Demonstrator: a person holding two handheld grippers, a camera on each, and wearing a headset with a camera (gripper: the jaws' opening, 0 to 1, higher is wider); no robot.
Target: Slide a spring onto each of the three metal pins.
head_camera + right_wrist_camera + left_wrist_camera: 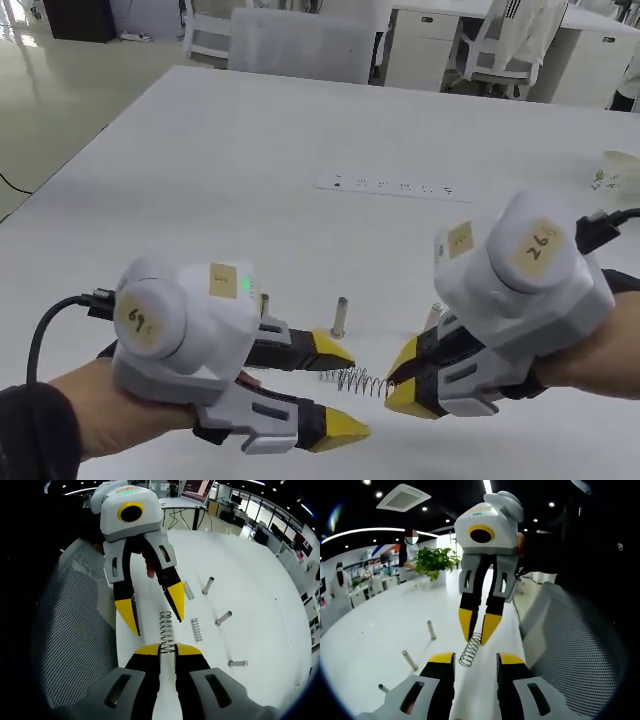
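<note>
My right gripper (pixel 400 378) (pixel 168 650) is shut on one end of a thin steel spring (pixel 360 381) (pixel 166 630), which sticks out level toward the left gripper. That spring (pixel 470 650) points into the gap of my left gripper (pixel 345 390) (pixel 476 659), whose yellow-tipped jaws stand open with nothing gripped. Three short metal pins stand upright on the white table: one (pixel 340 317) in the middle, one (pixel 264 304) behind the left gripper, one (pixel 434 315) partly hidden by the right gripper. Two loose springs (pixel 188 590) (pixel 197 629) lie on the table near the pins (pixel 223 618).
A white power strip (pixel 392 186) lies further back on the table (pixel 200 180). A grey mesh chair (pixel 570 650) stands close to the table's near edge. Desks and chairs stand beyond the far edge, and a person (pixel 410 550) is by a plant.
</note>
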